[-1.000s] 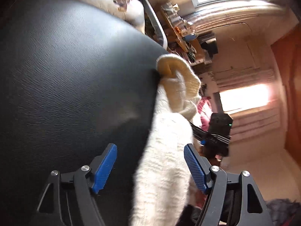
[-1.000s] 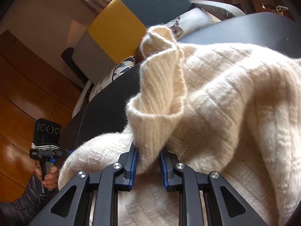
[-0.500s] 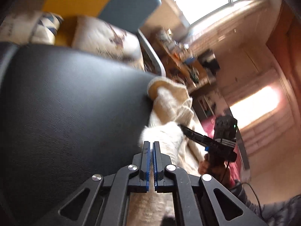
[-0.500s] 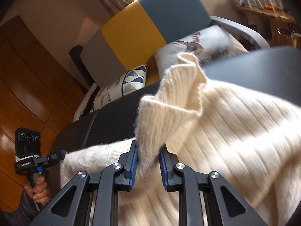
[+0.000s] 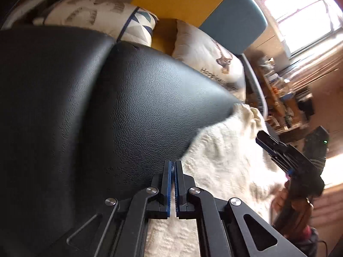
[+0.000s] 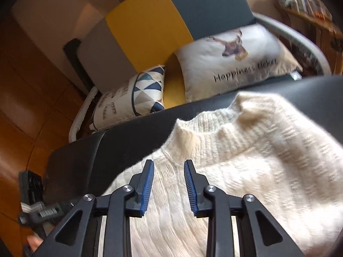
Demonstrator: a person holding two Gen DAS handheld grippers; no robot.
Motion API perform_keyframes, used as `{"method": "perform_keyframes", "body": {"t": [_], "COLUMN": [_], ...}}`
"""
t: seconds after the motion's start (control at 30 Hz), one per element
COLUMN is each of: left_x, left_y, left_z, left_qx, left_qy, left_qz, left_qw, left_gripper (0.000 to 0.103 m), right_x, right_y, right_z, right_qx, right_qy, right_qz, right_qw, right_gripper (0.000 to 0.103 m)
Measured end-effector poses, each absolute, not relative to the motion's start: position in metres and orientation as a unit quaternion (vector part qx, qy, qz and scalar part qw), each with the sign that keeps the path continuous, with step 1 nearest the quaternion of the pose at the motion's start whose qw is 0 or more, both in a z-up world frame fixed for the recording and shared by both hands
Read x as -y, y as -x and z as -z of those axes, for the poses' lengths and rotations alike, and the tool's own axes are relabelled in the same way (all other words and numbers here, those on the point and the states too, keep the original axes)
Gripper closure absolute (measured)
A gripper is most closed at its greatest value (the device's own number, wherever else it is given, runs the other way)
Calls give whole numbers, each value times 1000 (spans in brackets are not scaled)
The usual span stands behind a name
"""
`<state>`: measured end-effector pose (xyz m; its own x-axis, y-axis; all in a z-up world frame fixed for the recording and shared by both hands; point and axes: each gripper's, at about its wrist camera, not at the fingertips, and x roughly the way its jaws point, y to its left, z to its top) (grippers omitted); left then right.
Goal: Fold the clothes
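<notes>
A cream knitted sweater (image 6: 246, 160) lies spread on a black leather surface (image 6: 128, 137), its ribbed collar (image 6: 205, 124) toward the sofa. My right gripper (image 6: 169, 165) is open just above the sweater near the collar, holding nothing. In the left wrist view the sweater (image 5: 225, 160) lies to the right on the black surface (image 5: 107, 107). My left gripper (image 5: 173, 165) is shut at the sweater's edge; whether cloth is between its pads cannot be told. The right gripper (image 5: 263, 138) shows at the right over the sweater.
A yellow, grey and teal sofa (image 6: 150, 27) stands behind the black surface, with a deer cushion (image 6: 235, 60) and a triangle-patterned cushion (image 6: 139, 98). Wooden floor (image 6: 21, 107) lies left. A cluttered shelf (image 5: 285, 98) stands under the window.
My right gripper opened and let go of the collar, which dropped flat onto the surface. My left gripper closed at the sweater's edge and pulled it left, spreading it out.
</notes>
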<state>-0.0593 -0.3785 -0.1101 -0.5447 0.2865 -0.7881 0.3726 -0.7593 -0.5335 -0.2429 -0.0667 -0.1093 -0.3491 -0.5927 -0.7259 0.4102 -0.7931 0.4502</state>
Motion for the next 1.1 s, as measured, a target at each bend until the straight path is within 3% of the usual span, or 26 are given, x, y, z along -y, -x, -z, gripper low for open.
{"method": "perform_keyframes", "body": {"t": [0.27,0.43,0.6,0.77,0.9,1.1], "left_x": [393,396,413,412,389,345], "left_y": [-31,-131,-244,-334,-339,-285], "left_z": [54,41,65,85,83,106], "left_qx": [-345,-309,-328,-396,-383,-257], "left_qy": [-423,-436,-472,-446,-416,-489], "left_qz": [838,839,794,770,799,818], "left_qw": [30,106,196,228,205,160], "left_gripper": [95,94,82,70,47,42], "right_x": [-4,-35,-30,-10,-3,-12], "right_y": [154,76,22,5,4,1], "right_z": [92,102,128,143,151,156], "right_qx": [30,21,-3,-27,-42,-46], "right_qy": [-471,-484,-501,-506,-516,-524], "right_qz": [810,792,779,777,778,782], "right_qw": [348,371,376,374,357,336], "right_gripper": [74,74,74,74,74,74]}}
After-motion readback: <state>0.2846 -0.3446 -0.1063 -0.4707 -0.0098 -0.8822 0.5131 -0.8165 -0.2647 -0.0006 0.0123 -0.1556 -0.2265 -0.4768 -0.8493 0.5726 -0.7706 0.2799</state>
